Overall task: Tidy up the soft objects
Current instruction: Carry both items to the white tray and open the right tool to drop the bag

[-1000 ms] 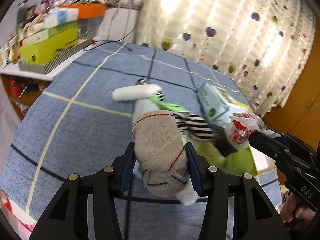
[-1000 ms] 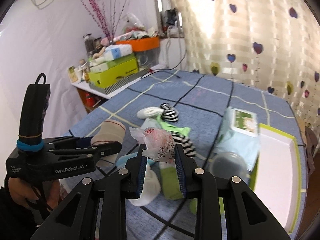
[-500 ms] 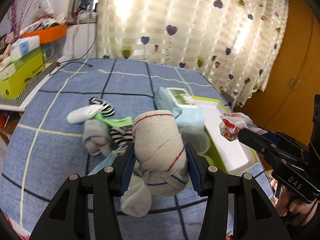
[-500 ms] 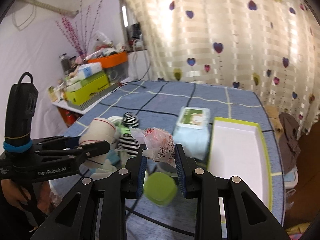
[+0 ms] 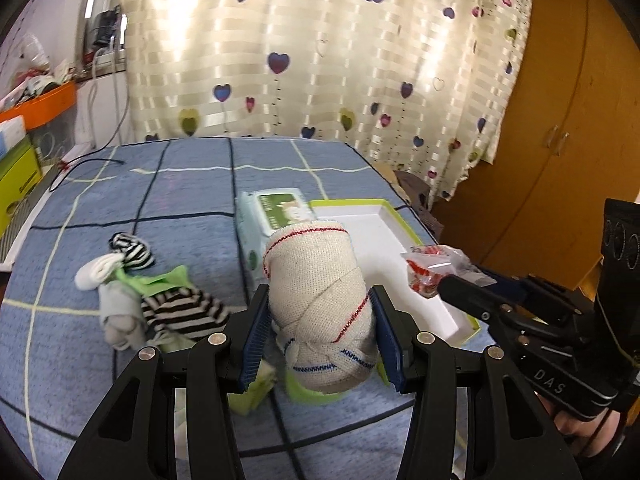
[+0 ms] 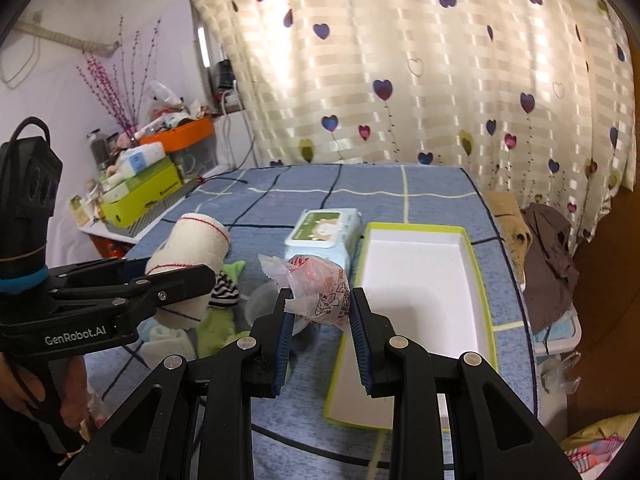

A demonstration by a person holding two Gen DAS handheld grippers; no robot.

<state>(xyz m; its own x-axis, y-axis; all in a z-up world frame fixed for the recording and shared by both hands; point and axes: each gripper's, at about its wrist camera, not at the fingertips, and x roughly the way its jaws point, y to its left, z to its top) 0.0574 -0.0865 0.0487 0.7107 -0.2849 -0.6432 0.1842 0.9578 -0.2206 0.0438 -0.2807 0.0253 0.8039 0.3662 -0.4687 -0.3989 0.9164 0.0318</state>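
Note:
My left gripper is shut on a beige bandage roll with red and blue stitching and holds it above the blue bed cover; the roll also shows in the right wrist view. My right gripper is shut on a crinkly red-and-white plastic packet, also seen in the left wrist view, just left of the white tray with a green rim. The tray lies at the right. A pile of socks lies at the left.
A pack of wet wipes lies beside the tray's left edge. A green lid and clear container sit under the grippers. Boxes stand on a side shelf far left. Clothes hang off the bed's right edge.
Both grippers have swung to the right with their loads, from over the sock pile towards the white tray, which now sits nearer the middle of both views.

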